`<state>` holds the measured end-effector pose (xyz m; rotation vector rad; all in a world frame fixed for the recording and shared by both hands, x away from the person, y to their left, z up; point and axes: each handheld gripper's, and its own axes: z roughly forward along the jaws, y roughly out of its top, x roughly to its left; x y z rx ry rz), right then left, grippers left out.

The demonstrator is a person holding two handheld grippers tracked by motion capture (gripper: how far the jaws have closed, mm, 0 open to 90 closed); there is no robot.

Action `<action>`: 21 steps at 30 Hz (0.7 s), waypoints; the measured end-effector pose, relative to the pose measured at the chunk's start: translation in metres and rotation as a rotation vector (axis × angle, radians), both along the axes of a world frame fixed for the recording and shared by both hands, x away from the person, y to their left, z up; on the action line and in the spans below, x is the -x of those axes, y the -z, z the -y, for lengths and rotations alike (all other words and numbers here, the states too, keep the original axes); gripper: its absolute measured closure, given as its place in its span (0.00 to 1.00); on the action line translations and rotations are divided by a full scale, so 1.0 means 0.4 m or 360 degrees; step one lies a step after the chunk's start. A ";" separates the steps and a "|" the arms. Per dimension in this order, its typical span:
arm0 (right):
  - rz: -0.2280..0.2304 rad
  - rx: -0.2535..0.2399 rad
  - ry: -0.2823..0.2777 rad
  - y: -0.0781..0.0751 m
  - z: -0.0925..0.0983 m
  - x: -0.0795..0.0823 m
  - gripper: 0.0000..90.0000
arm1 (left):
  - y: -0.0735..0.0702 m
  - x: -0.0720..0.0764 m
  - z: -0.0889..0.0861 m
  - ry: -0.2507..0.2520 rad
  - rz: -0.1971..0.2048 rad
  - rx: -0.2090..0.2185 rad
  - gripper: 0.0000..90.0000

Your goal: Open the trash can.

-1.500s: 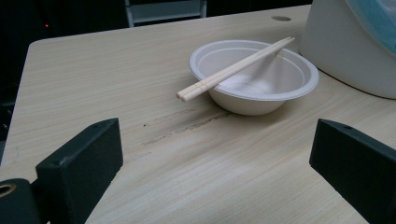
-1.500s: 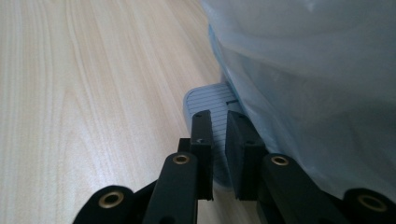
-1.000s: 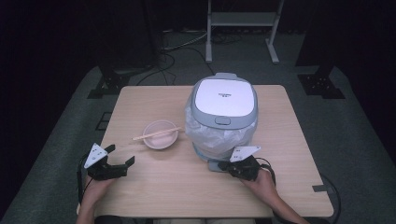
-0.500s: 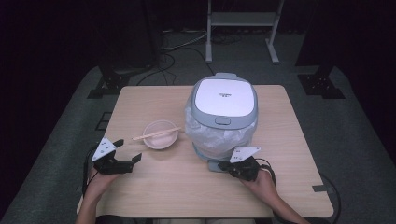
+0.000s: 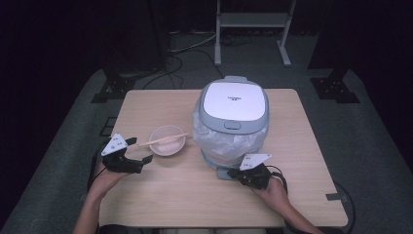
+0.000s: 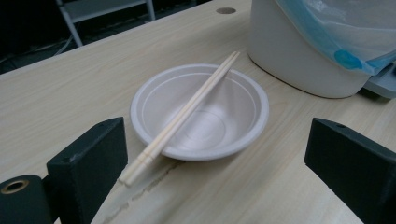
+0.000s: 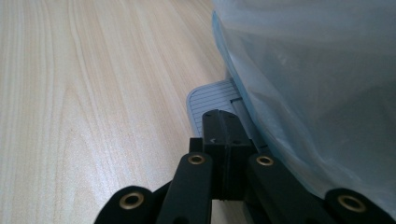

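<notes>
A wooden table (image 5: 146, 105) stands on grey carpet (image 5: 375, 146). Beyond its far edge, a metal shelf frame (image 5: 253, 22) and loose cables (image 5: 187, 46) sit against the dark background.

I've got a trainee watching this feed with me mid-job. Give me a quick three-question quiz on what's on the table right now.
1. True or false: the chopsticks lie across the rim of the white bowl.
2. Which claw has its jaws spread wide apart? A) left claw B) right claw C) both
3. Fill in: the plastic bag is draped around the body of the ____, whose lid is closed.

Key: 1 true. 2 A: the left claw's jaws stand wide open toward the bowl, while the right claw's jaws are pressed together beside the bag. 3 rice cooker.
</notes>
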<state>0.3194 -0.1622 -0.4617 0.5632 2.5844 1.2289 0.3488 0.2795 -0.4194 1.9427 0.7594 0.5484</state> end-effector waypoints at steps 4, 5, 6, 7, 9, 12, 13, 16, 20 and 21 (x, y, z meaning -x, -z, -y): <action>-0.0002 -0.0005 -0.0004 0.000 0.001 -0.001 1.00 | -0.008 -0.048 0.016 0.0069 -0.0013 -0.0046 0.06; -0.0002 -0.0005 -0.0004 0.000 0.001 -0.001 1.00 | -0.008 -0.048 0.016 0.0069 -0.0013 -0.0046 0.06; 0.0012 -0.0007 -0.0012 0.001 0.001 -0.002 1.00 | -0.011 -0.059 0.020 0.0092 -0.0020 -0.0058 0.06; -0.0009 -0.0001 -0.0002 0.001 0.000 0.000 1.00 | -0.013 -0.067 0.023 0.0109 -0.0027 -0.0064 0.06; -0.0016 0.0001 -0.0004 0.001 -0.001 -0.001 1.00 | -0.018 -0.091 0.031 0.0134 -0.0043 -0.0095 0.06; -0.0016 0.0009 -0.0004 0.003 -0.001 0.000 1.00 | -0.022 -0.106 0.038 0.0148 -0.0050 -0.0115 0.06; -0.0017 0.0010 -0.0003 0.004 -0.001 0.000 1.00 | -0.022 -0.110 0.041 0.0154 -0.0057 -0.0120 0.06; -0.0013 0.0022 -0.0003 0.007 -0.002 -0.001 1.00 | -0.024 -0.119 0.049 0.0175 -0.0060 -0.0137 0.06; -0.0017 0.0037 -0.0009 0.012 -0.004 -0.004 1.00 | -0.021 -0.126 0.057 0.0201 -0.0069 -0.0143 0.06; -0.0023 0.0041 -0.0009 0.013 -0.005 -0.003 1.00 | -0.020 -0.127 0.058 0.0203 -0.0072 -0.0148 0.06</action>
